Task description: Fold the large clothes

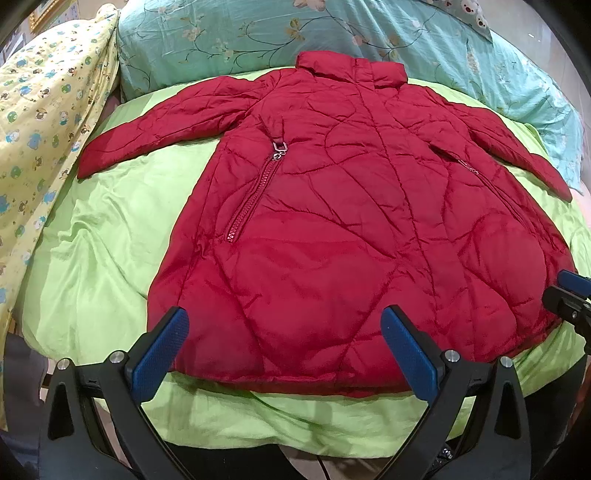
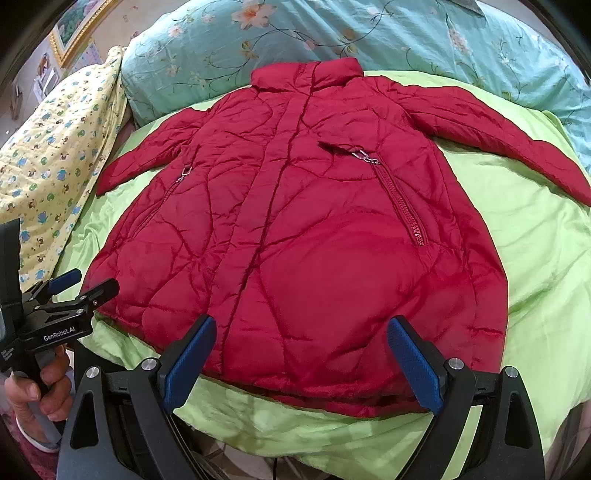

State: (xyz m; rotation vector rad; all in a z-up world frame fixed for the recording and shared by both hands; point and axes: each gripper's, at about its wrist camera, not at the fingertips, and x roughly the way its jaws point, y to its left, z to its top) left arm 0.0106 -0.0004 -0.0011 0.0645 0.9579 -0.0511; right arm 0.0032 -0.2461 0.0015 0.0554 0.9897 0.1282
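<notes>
Green bedding (image 1: 110, 236) carries the red padded coat (image 1: 332, 221) spread flat, front up, sleeves out, collar far, ready for folding. Both the left gripper (image 1: 284, 354) and right gripper (image 2: 301, 363) hover at its near hem, fingers apart, holding nothing.

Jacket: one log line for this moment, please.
jacket flat on green sheet, unfolded | left gripper open | right gripper open | both near hem, nothing held

Framed picture (image 2: 79, 27) cropped by lens edge, floral quilt (image 2: 332, 29) cut off at top
</notes>
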